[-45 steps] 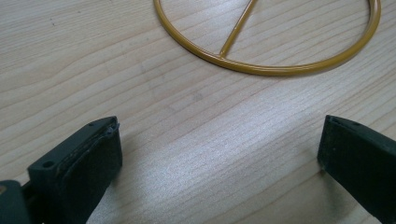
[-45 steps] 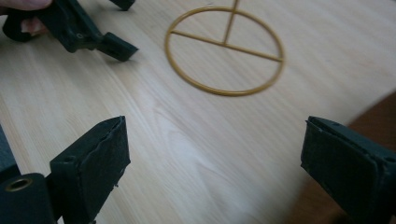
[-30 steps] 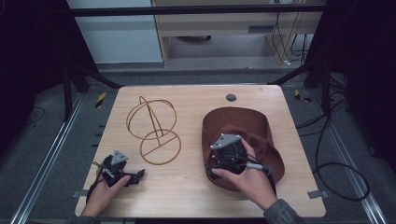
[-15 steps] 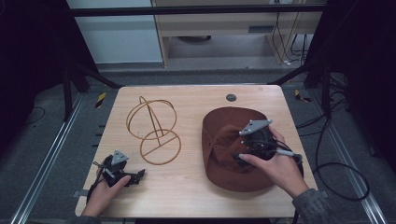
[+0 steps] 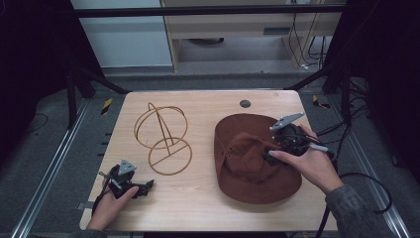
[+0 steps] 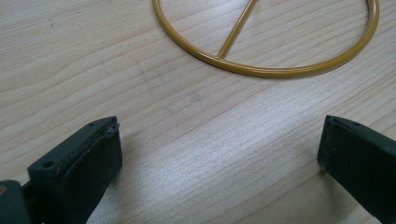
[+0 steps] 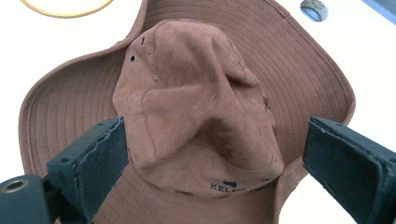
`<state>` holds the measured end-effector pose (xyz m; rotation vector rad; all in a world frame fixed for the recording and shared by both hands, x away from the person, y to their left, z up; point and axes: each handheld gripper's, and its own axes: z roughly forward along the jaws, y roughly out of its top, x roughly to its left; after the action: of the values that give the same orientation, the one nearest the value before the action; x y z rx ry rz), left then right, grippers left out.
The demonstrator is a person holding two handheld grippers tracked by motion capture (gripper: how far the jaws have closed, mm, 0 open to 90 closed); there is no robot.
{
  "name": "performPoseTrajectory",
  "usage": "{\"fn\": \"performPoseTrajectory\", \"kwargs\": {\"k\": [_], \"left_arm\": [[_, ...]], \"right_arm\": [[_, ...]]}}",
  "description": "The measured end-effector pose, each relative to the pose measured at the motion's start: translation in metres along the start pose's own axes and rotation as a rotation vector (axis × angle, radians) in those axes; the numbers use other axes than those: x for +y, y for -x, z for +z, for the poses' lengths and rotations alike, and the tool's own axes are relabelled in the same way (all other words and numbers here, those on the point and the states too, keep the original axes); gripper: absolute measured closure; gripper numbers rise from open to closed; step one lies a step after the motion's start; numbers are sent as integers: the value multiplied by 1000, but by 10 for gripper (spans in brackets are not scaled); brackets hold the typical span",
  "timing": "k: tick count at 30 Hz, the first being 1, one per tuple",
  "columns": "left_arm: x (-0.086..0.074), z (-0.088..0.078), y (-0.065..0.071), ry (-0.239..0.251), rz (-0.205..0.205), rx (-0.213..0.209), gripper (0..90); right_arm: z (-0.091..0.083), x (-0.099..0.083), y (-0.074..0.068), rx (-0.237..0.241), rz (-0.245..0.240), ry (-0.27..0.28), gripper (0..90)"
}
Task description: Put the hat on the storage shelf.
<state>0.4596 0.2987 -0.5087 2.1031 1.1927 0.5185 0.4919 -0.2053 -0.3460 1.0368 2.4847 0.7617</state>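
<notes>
Brown hat (image 5: pixel 247 163) lying crown-up on the right half of the wooden counter (image 5: pixel 208 208), brim flat on the wood, crown dented and slumped to one side. Right tongs (image 5: pixel 273 151) parked over the hat's right side, held from above in the right hand (image 5: pixel 309 166). In the right gripper view, jaws spread wide on either side of the crumpled crown (image 7: pixel 196 116), left pad touching or just beside the fabric, right pad off it, so released, nothing pinched. Small printed lettering on the crown's lower edge, partly cut off there. Two tiny eyelet holes near the top of the crown.

Wire hat stand (image 5: pixel 163 136) left of the hat, near but apart from it: gold ring base with a crossbar flat on the wood, an upright hoop rising from it.

Left tongs (image 5: pixel 141 187) resting low at the front left corner of the counter, in the left hand (image 5: pixel 111 203), pointing toward the stand. Left gripper view: jaws wide apart, bare wood grain between them, gripping nothing, ring base (image 6: pixel 266 42) just ahead.

Small dark round disc (image 5: pixel 244 103) near the far edge of the counter, well apart from everything else.
</notes>
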Motion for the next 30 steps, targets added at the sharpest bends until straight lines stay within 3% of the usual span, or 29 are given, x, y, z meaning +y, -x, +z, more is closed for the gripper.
{"fn": "performPoseTrajectory", "kwargs": {"k": [4, 13, 22, 30], "left_arm": [[0, 0, 0, 0, 0, -1, 0], [1, 1, 1, 1, 4, -2, 0], [1, 2, 1, 3, 5, -2, 0], [2, 2, 2, 5, 0, -3, 0]], "right_arm": [[4, 6, 8, 30, -10, -17, 67], [17, 19, 24, 46, -4, -54, 78], [22, 26, 27, 53, -9, -79, 73], [28, 35, 27, 87, -25, -88, 80]]}}
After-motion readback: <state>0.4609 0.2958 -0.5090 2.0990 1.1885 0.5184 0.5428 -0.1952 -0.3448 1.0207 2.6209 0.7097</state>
